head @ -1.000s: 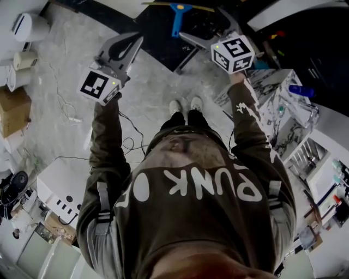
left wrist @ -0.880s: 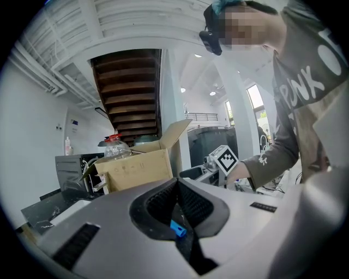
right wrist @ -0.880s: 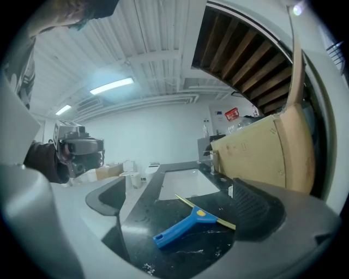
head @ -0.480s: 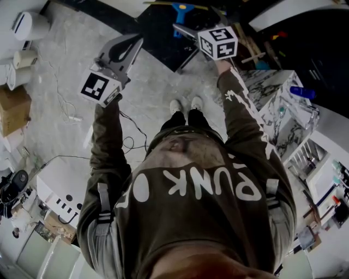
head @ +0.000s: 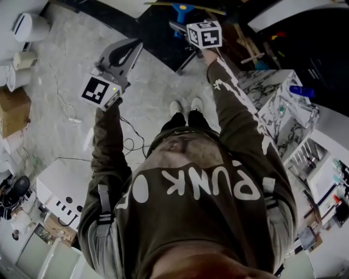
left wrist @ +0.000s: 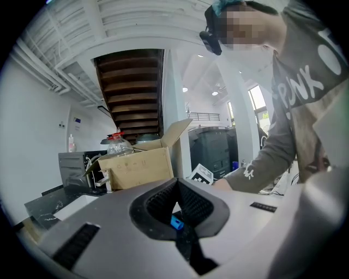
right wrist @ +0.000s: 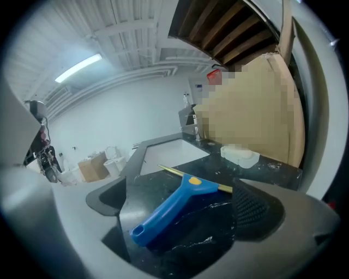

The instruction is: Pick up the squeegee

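Blue marks the one squeegee in the head view, its handle partly hidden behind the right gripper. We count two grippers, the left gripper well apart over the floor. In the left gripper view its jaws meet on nothing. In the right gripper view the jaws gape wide, and the squeegee lies on the black counter between them.

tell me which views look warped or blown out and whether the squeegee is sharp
Right gripper view: heavy fisheye bend, ceiling light glaring, squeegee sharp on the dark counter. Left gripper view: same bend, window blown out. Head view: dimmer.
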### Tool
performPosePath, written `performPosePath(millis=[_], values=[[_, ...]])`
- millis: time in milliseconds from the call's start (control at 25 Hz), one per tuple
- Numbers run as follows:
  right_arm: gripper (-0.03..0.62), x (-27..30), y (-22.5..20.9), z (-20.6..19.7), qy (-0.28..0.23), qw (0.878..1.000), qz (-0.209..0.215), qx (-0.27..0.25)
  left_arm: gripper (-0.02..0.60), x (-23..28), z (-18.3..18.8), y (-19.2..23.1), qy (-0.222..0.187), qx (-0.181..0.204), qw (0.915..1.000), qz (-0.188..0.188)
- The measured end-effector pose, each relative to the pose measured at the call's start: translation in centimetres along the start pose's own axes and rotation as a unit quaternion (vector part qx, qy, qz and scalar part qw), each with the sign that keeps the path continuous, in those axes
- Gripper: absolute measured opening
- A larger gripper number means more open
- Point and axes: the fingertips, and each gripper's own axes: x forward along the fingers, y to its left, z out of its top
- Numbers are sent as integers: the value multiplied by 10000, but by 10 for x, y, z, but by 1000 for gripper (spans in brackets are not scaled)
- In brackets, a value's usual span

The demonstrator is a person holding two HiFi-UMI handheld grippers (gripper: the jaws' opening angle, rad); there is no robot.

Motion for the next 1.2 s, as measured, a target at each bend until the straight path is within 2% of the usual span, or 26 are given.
performPosePath(millis=[400,840,1160,1200], values=[[564,29,-7,-35,770,9961,-349,247,3,-20,-3,4,5,-77,9999,119],[529,54,-1,-63,1602,9835,-594,587,3,-36,-7,9,9,-75,9998,180],[518,58,1,-67,1652,9819,-632,680,3,-42,-12,11,56,-143,9996,249],[512,56,-2,-68,1715,9803,-745,635,3,-42,-12,11,52,-146,9996,247]])
